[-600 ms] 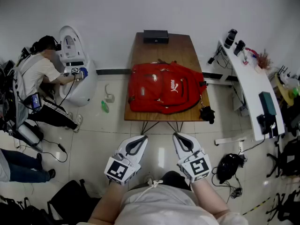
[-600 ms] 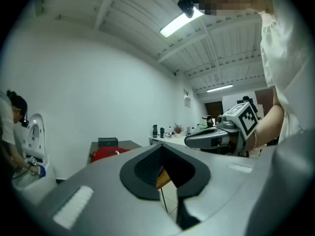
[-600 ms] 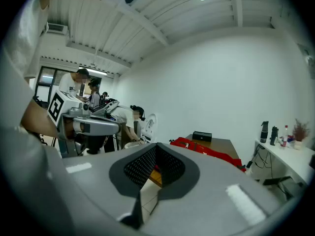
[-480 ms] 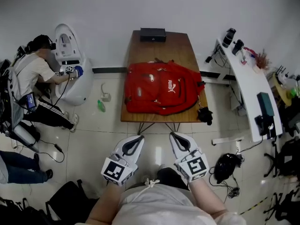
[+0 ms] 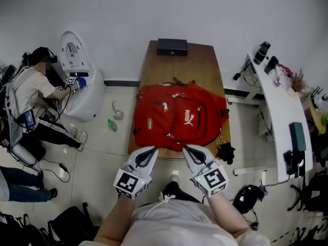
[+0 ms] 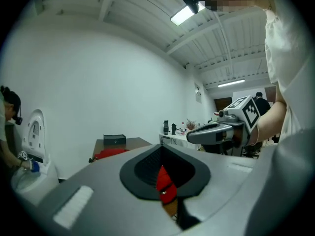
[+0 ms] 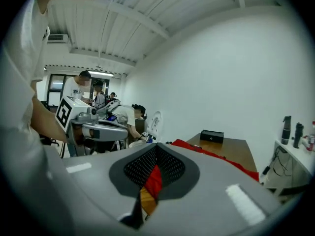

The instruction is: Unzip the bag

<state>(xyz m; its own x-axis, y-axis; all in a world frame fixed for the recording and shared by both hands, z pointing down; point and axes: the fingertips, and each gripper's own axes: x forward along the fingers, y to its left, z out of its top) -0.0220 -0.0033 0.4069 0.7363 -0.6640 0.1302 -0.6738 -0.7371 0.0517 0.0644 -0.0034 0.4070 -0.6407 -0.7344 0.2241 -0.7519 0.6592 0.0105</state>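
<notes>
**Both grippers closed and empty, just short of the red backpack**

Head view: finds the left gripper (image 5: 154,149) and the right gripper (image 5: 185,147) side by side, a little apart, at the near edge of the wooden table (image 5: 179,65). Shows both with tips pressed together, gripping nothing. Places the red backpack (image 5: 177,117) flat on the near half of the table, just beyond both tips, its pockets apparently zipped. Catches a small black object (image 5: 224,151) hanging off the near right corner. Leaves bare wood beyond the backpack up to a black box (image 5: 171,46) at the far edge. Gives open floor (image 5: 115,152) on both sides, with a white desk (image 5: 279,96) well off right and a crouching person (image 5: 36,86) well off left.

Left gripper view: looks along jaws met at the tips, with slivers of red fabric and brown wood in the slot behind them; nothing clamped.

Right gripper view: the same, tips together and empty, with the backpack spread on the table ahead and the box behind it
</notes>
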